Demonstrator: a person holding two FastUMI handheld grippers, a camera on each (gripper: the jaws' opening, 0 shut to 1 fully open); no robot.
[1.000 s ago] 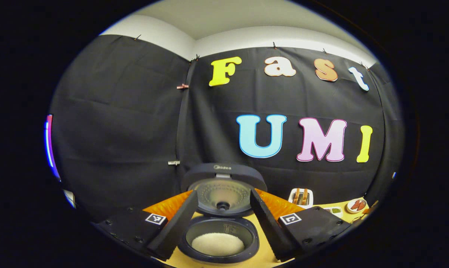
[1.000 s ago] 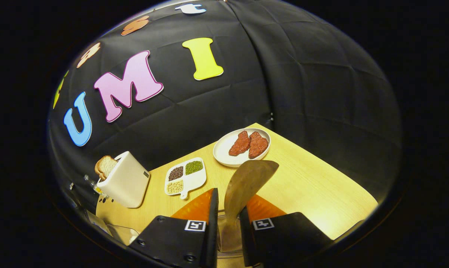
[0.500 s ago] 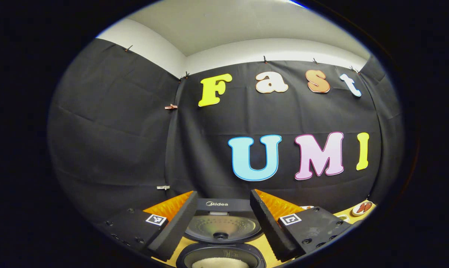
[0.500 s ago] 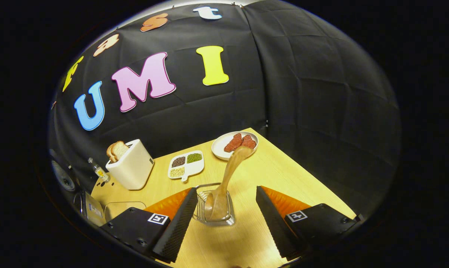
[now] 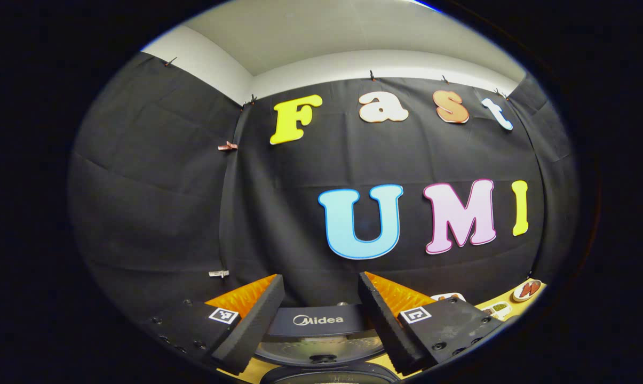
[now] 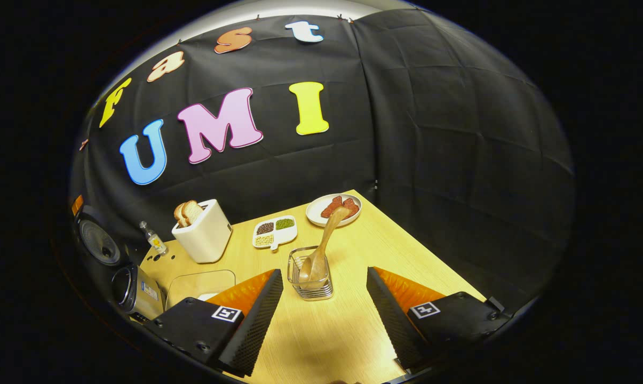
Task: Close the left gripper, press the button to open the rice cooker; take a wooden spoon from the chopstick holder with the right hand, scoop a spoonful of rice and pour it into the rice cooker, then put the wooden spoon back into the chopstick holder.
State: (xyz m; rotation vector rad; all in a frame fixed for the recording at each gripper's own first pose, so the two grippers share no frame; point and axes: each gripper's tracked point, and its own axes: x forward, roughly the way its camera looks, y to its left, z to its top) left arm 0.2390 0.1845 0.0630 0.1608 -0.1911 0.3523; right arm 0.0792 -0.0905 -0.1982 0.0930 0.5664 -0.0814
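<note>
Backing away, wide open and empty, the right gripper (image 6: 324,320) is leaving the light wooden spoon (image 6: 321,250) leaning in the clear square chopstick holder (image 6: 310,277) just ahead, best withdrawn straight.

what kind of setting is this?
Looks like a staged kitchen tabletop inside a cloth-walled recording booth, not a real kitchen: a wooden table holds a toaster with bread, a plate of meat and an open rice cooker.
</note>
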